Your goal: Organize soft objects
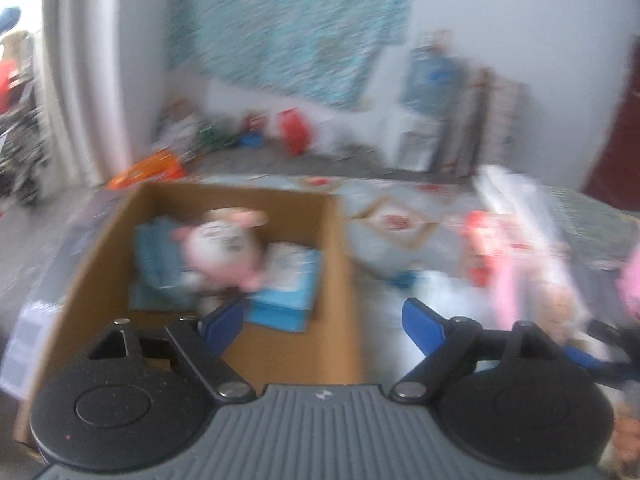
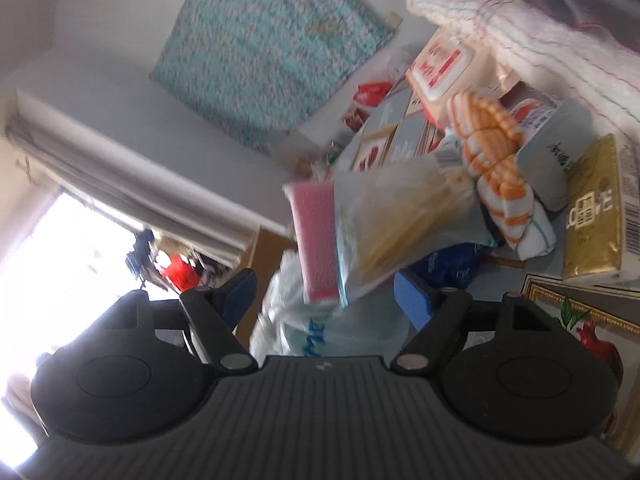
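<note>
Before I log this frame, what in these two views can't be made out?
- Left wrist view: motion blur smears the pink plush and blue packs in the cardboard box; any print is unreadable.
- Left wrist view: pile at right is blurred and cut by the edge.
- Right wrist view: the white plastic bag between the open right gripper is partly hidden by the gripper body; contact unclear.
- Right wrist view: the window is overexposed.

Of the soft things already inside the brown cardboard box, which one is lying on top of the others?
The pink-and-white plush toy. It rests across the folded teal cloth and the blue-and-white tissue pack, both flat beneath it.
</note>
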{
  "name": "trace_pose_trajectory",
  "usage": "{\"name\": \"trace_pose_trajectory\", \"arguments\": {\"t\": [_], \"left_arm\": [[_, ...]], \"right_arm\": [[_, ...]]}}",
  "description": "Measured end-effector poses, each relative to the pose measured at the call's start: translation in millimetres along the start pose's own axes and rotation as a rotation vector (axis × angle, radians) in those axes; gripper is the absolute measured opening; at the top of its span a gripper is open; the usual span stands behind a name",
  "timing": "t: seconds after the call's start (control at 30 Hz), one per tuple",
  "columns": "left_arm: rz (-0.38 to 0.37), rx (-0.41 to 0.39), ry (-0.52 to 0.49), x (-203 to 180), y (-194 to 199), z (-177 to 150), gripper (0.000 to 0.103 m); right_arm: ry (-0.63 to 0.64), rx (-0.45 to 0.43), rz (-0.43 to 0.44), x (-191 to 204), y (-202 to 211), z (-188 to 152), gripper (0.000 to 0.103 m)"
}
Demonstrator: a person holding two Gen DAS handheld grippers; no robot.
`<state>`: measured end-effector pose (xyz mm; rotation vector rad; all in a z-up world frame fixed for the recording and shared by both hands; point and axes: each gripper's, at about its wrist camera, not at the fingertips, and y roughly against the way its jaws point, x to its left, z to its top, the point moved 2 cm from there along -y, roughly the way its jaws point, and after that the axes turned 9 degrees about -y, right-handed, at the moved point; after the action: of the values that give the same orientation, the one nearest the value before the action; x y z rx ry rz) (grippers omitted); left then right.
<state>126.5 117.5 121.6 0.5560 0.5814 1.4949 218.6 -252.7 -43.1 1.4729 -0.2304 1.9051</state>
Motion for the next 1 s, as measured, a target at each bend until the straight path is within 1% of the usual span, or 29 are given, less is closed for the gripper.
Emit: {"name": "trace_pose_trajectory", "arguments": {"t": [0.1,0.17,0.27,0.33,0.4,0.5,0.57,0.6,0.63,0.7,0.73,0.77,0.8,0.83,1.0], "left_arm": [[-0.094,-0.055,-0.061,-48.5,2.9,-9.9,0.089],[-0.143,-0.068,-0.112,-81.9,-1.3,-20.7,0.089],[-0.18,-0.058,-0.191,-129.4,-16.2,-31.4,0.087],[-0.195,-0.056,-0.237,-151.7,-27.6,-32.8,0.086],[-0.188,-0.066,-0.275,-170.8,-38.1,-27.0,0.082],[-0.16,-0.096,-0.317,-191.9,-55.9,-13.0,0.073],[-0.145,-0.091,-0.305,-201.1,-69.5,-1.5,0.063],[-0.137,-0.089,-0.299,-207.5,-73.5,5.4,0.062],[-0.125,-0.087,-0.295,-210.8,-80.9,11.7,0.058],[-0.097,-0.074,-0.307,-218.2,-93.7,22.9,0.056],[-0.085,-0.064,-0.301,-221.1,-100.5,28.0,0.051],[-0.087,-0.05,-0.292,-222.9,-106.7,32.6,0.05],[-0.099,-0.027,-0.289,-224.7,-114.4,38.0,0.05],[-0.112,-0.002,-0.276,-224.1,-121.1,41.4,0.047],[-0.148,0.126,-0.236,-231.4,-163.2,53.1,0.047]], "right_arm": [[-0.059,-0.032,0.009,-11.7,1.8,4.2,0.078],[-0.111,-0.038,0.021,-20.4,-0.5,5.4,0.079],[-0.186,-0.03,0.02,-34.4,-7.7,6.6,0.08],[-0.218,-0.022,0.024,-41.9,-12.3,6.5,0.08],[-0.25,-0.016,0.038,-49.2,-14.6,5.5,0.08],[-0.288,-0.031,0.052,-57.8,-17.4,5.2,0.08],[-0.281,-0.04,0.054,-58.9,-20.6,3.8,0.08],[-0.272,-0.043,0.051,-58.7,-22.7,2.5,0.08],[-0.27,-0.042,0.053,-58.6,-23.4,0.4,0.08],[-0.283,-0.031,0.067,-61.1,-29.3,-1.8,0.079],[-0.287,-0.036,0.073,-62.1,-31.0,-1.4,0.078],[-0.292,-0.039,0.076,-62.7,-34.3,-1.8,0.078],[-0.295,-0.041,0.079,-63.4,-35.9,-1.6,0.077],[-0.3,-0.046,0.086,-63.9,-37.5,-1.2,0.076],[-0.343,-0.068,0.102,-72.8,-46.2,4.0,0.071]]}}
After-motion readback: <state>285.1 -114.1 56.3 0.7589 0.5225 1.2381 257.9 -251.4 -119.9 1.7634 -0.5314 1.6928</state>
